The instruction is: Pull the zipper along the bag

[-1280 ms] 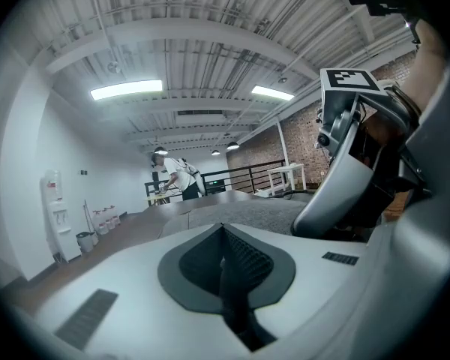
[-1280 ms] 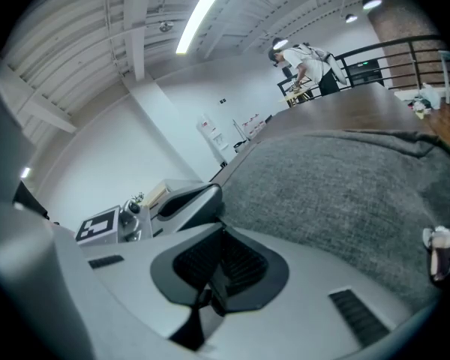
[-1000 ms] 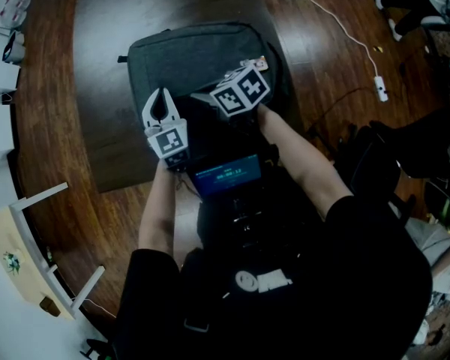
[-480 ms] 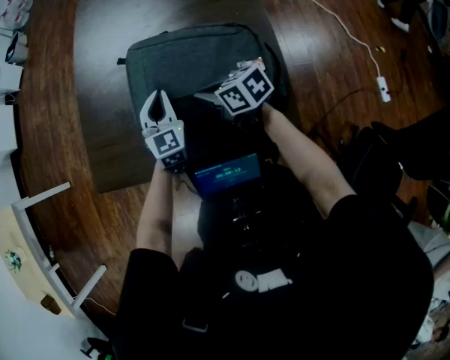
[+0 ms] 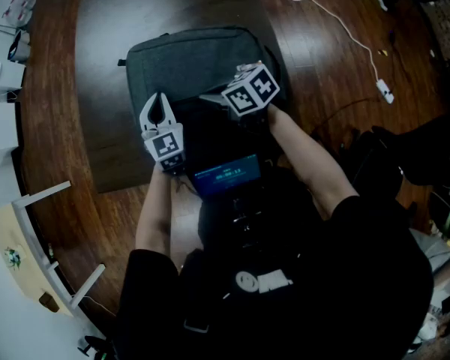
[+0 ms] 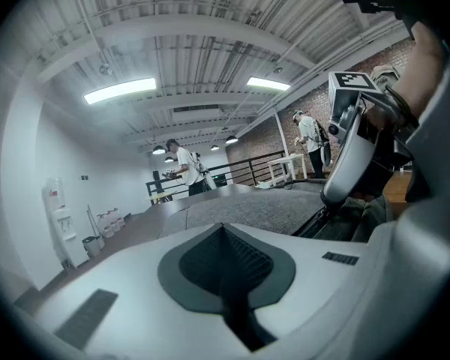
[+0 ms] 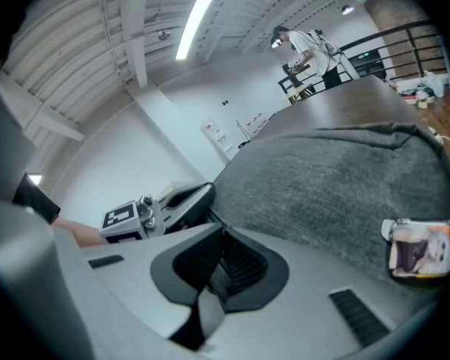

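- Writing: we note black-and-white square markers on both gripper cubes. A small lit screen [image 5: 226, 174] on the person's chest shows blue characters too small to read. A small picture tag [image 7: 420, 250] lies on the bag's grey fabric; we cannot read its print.
- The bag [image 5: 199, 57], dark grey, lies flat on a dark wooden surface [image 5: 60, 111], just ahead of the person.
- Right gripper [image 5: 208, 96]: it points leftward across the bag's near part, tips down at the dark zipper line. In its own view the jaws are nearly together, nipped on a thin grey tab [image 7: 208, 315] that runs between the pads. We cannot tell if this tab is the zipper pull.
- Left gripper [image 5: 160, 100]: it is at the bag's near left corner, pointing away from the person. The jaws are pressed together and we see nothing between them.
- Edges and room: bare wood lies on the left and far sides of the bag. The two grippers sit near each other over its near edge.
- Around: a white cable [image 5: 337, 17] trails across the wood to the right, well apart from the bag. A white frame [image 5: 41, 197] stands at the left edge.
- Background: people stand by a dark railing [image 6: 247, 172] under ceiling strip lights.
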{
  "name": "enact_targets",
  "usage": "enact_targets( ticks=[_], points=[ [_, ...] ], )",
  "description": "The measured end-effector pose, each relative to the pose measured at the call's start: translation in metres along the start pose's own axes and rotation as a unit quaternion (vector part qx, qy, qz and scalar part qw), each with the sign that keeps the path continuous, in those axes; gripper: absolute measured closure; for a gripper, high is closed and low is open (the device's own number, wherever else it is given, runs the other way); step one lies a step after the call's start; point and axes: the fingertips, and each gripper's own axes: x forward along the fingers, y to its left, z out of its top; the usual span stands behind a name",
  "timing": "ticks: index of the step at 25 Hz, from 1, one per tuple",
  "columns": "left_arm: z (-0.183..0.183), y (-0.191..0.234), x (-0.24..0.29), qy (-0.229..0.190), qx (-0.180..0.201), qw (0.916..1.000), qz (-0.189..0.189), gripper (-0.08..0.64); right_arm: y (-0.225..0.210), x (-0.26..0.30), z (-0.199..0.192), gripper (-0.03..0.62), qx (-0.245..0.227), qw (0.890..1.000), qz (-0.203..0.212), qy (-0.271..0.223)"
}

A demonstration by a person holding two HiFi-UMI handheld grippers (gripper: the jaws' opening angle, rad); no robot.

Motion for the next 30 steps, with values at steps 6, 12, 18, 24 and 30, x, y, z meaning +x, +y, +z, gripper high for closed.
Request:
enact_targets(
  ticks=[6, 12, 18, 24, 30],
  points=[
    [-0.002, 0.005, -0.002, 0.003, 0.005, 1.0000, 0.001, 0.557, -0.003, -0.006, -0.003, 0.569, 0.004, 1.000, 0.005, -0.004],
    [-0.003, 0.009, -0.004, 0.006, 0.007, 1.0000, 0.004, 0.557, -0.005, -0.012, -0.005, 0.569, 0.006, 1.000, 0.008, -0.003],
    [-0.004, 0.012, -0.004, 0.004, 0.008, 0.9999, 0.005, 0.557, -0.007, -0.016, -0.006, 0.569, 0.005, 1.000, 0.012, -0.002],
    [-0.004, 0.017, -0.004, 0.008, 0.011, 0.9999, 0.009, 0.557, -0.010, -0.022, -0.007, 0.569, 0.010, 1.000, 0.012, -0.002],
    [-0.004, 0.018, -0.004, 0.003, 0.011, 0.9999, 0.007, 0.557, -0.014, -0.026, -0.008, 0.569, 0.018, 1.000, 0.015, -0.005]
  ],
)
